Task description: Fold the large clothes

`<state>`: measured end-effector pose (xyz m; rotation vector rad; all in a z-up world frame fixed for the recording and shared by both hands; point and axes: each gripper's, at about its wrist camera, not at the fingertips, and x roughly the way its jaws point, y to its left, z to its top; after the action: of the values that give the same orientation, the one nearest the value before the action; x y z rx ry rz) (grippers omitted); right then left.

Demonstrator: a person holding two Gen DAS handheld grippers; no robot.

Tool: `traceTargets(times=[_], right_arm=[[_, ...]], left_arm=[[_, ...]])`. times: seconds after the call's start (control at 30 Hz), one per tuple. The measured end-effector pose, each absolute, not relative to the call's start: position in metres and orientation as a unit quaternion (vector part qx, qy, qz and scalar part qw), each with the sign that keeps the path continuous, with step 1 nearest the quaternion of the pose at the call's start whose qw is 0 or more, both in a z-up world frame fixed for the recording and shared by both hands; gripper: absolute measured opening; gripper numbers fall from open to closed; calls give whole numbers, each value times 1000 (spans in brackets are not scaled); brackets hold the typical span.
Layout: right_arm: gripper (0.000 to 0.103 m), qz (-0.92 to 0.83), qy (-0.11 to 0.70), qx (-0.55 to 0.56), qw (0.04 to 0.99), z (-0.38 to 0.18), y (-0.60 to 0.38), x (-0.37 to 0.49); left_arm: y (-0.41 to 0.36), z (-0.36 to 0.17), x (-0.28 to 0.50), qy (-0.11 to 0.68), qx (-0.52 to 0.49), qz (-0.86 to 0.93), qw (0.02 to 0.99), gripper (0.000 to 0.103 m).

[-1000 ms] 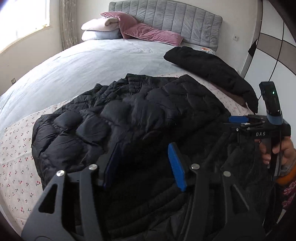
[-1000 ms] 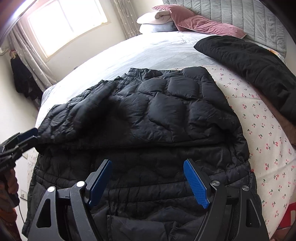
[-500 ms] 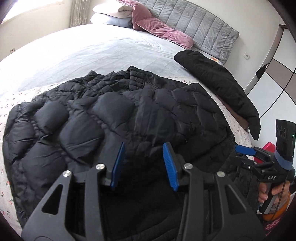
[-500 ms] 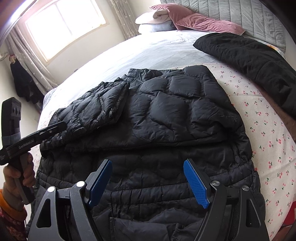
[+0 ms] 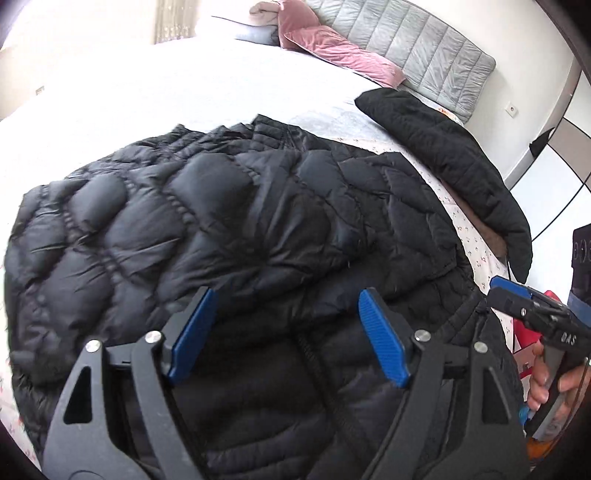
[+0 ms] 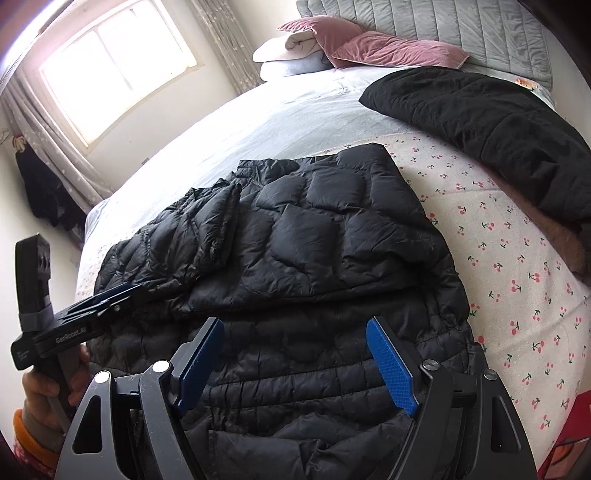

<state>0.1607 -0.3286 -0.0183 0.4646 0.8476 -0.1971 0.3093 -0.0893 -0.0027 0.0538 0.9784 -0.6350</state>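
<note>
Left gripper (image 5: 286, 336) is sitting wide open, nothing btwn the blue pads (image 5: 384, 339) — it's hovering just above the near part of the black puffer jacket (image 5: 229, 229). Right gripper (image 6: 295, 363) is also gaping wide, empty, hanging over the jacket's near hem area w/ the ribbed quilting below it.

Jacket is lying spread across the bed (image 6: 258, 122), partly on the cherry-print sheet (image 6: 517, 266), w/ the left sleeve (image 6: 207, 221) already lying folded in over the body. A 2nd dark garment (image 6: 480, 110) is lying well apart, nearer the headboard (image 6: 443, 29) and pink pillows (image 6: 388, 51).

Handling, as a guess: it's looking light, very soft, puffy — the fill is going to spring back, so folds prob. won't be staying flat w/o pressing down. Shell is looking smooth and a bit shiny, so likely slippery; a shallow pinch on a fat baffle could be sliding off. Better to be biting at seams or edges — hem, cuff, side seam — where the fabric is thinner and the pads can be closing right down. Not fragile; no stiffness to help, so both ends of any fold line are needing support.
</note>
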Motion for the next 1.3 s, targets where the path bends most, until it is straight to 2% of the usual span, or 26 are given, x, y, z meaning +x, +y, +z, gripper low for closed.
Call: traceTargets(times=[0.27,0.47,0.7,1.0,1.3], right_arm=[[80,-79,382,193,900,26,-322,135],[83,-31,374,126,918,50,-314,78],[86,25,423,129,897,20,-336,-4],[86,59,448,188,872,-46,-350,-65],[86,49,407,277,869,-79,-378,-82]], left_arm=[[33,30,247,462,-45,-203,862,86],[115,40,198,491,-58,-150,856,87],[184,37,156,494,-57,-188,847,87],[203,-8,133,515,-64,-262,814,87],[199,-58,128,559,-117,-311,759,82]])
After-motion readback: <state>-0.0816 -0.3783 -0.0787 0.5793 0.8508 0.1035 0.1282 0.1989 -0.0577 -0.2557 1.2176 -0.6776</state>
